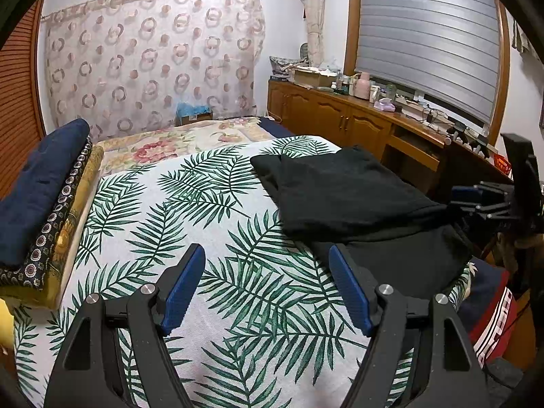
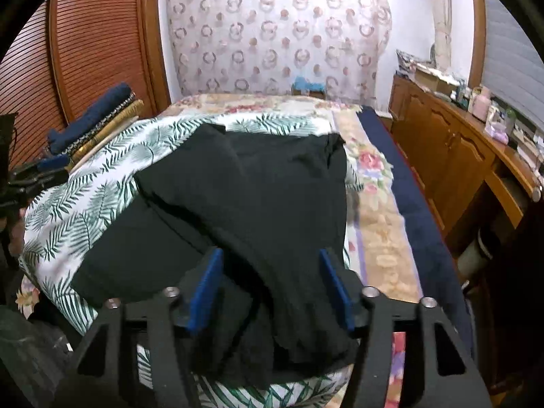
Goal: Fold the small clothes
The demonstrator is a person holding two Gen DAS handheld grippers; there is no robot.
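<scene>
The black garment [image 1: 353, 197] lies on the leaf-print sheet [image 1: 190, 224] that covers the near part of the bed, on the sheet's right side, with its right edge close to the edge of the bed. It looks partly folded: an upper layer lies doubled over a lower one, and the fold edge runs slantwise from far left to near right. In the right wrist view the same garment [image 2: 258, 197] fills the middle of the picture, its long axis running away from the camera, with a loose end bunched at the near edge of the bed.

The right tool [image 2: 270, 284] stands open just over that near end; cloth shows between the blue pads [image 2: 205, 292], but they do not press on it, so nothing is held. The left tool [image 1: 267, 284] is open too, hanging over bare sheet with nothing between its pads. The garment lies to its right and slightly farther away, and its right finger shows against the cloth's near left corner.

So the right hand is plainly the nearer one, already over the garment, while the left must travel rightward to reach it. The next fold would likely carry the near end along the long axis toward the far end. A stack of folded fabrics [image 1: 44, 197] sits at the left edge of the bed, well apart.
</scene>
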